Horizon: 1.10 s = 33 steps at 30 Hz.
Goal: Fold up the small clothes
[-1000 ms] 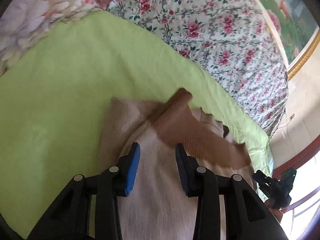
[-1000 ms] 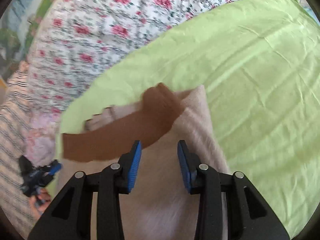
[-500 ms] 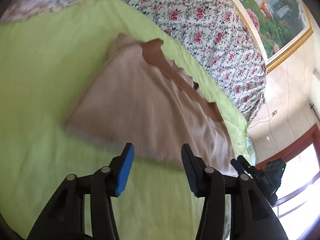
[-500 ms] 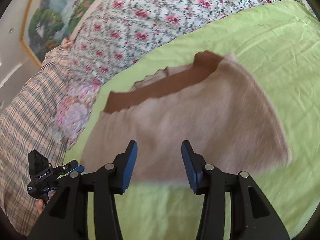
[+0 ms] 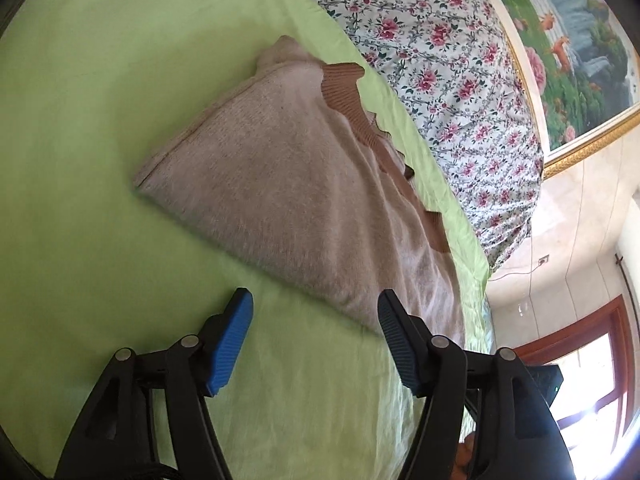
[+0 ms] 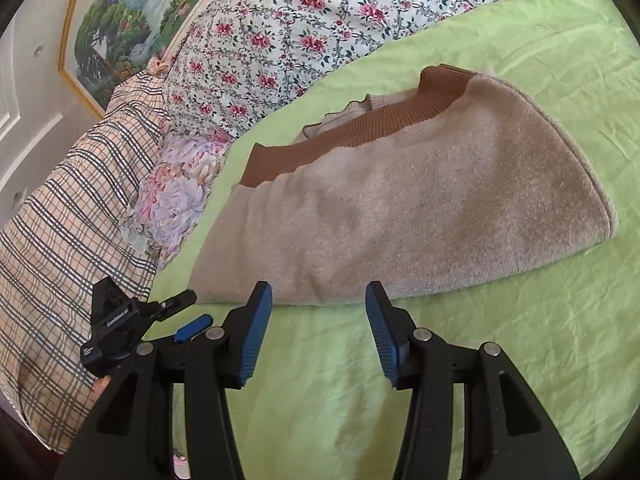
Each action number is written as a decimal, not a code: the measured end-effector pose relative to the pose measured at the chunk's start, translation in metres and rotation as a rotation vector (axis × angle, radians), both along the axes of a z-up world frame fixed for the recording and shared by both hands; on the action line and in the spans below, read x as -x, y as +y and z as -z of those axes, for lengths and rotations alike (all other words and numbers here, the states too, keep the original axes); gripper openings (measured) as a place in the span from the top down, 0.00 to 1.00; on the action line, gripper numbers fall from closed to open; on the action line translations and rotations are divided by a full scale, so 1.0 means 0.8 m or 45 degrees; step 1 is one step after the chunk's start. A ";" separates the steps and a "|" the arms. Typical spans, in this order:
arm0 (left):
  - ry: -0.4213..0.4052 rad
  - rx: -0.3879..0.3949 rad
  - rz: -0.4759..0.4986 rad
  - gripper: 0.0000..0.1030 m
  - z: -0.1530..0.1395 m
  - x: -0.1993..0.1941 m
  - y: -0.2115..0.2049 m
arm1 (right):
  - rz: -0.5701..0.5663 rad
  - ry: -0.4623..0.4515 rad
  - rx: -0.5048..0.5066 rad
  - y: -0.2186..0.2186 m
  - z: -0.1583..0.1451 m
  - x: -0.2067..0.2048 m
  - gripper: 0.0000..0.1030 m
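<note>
Both tongs have drawn back from the beige sweater [image 5: 304, 184], which a second ago sat between their fingers. The left tongs [image 5: 314, 320] and right tongs [image 6: 318, 312] now hover spread wide and empty just short of its near edge. The sweater lies folded on the green bed sheet [image 6: 520, 360], brown collar [image 6: 360, 128] facing the floral quilt [image 6: 300, 24], probably released so the fold can settle.
</note>
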State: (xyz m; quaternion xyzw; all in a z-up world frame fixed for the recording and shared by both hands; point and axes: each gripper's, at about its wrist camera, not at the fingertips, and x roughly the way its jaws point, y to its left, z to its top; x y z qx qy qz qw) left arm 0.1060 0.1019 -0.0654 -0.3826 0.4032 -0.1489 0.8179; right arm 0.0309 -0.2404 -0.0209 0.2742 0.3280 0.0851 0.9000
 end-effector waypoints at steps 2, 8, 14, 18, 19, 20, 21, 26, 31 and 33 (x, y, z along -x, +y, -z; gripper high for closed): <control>-0.014 -0.008 -0.010 0.30 -0.002 -0.013 0.001 | 0.009 0.010 -0.001 -0.004 0.000 -0.001 0.51; -0.040 -0.058 -0.105 0.30 0.000 -0.056 0.016 | 0.035 0.015 -0.031 -0.019 -0.001 -0.004 0.50; -0.058 -0.113 -0.214 0.44 -0.005 -0.082 0.026 | 0.060 0.011 -0.048 -0.034 -0.003 -0.011 0.50; -0.082 -0.153 -0.202 0.80 -0.015 -0.092 0.019 | 0.075 0.007 -0.052 -0.051 -0.008 -0.020 0.50; -0.119 -0.195 -0.192 0.86 -0.026 -0.091 0.012 | 0.079 0.002 -0.059 -0.057 -0.010 -0.023 0.50; -0.156 -0.232 -0.172 0.89 -0.037 -0.090 0.004 | 0.083 -0.004 -0.066 -0.063 -0.012 -0.025 0.50; -0.206 -0.261 -0.141 0.90 -0.054 -0.090 -0.009 | 0.087 -0.008 -0.072 -0.069 -0.014 -0.028 0.50; -0.380 -0.301 0.070 0.93 -0.110 -0.089 -0.091 | 0.051 -0.003 -0.162 -0.105 -0.025 -0.055 0.50; -0.413 -0.305 0.301 0.93 -0.106 -0.092 -0.190 | -0.043 0.056 -0.304 -0.134 -0.027 -0.096 0.50; -0.396 -0.296 0.346 0.93 -0.095 -0.093 -0.211 | -0.096 0.094 -0.342 -0.133 -0.022 -0.117 0.44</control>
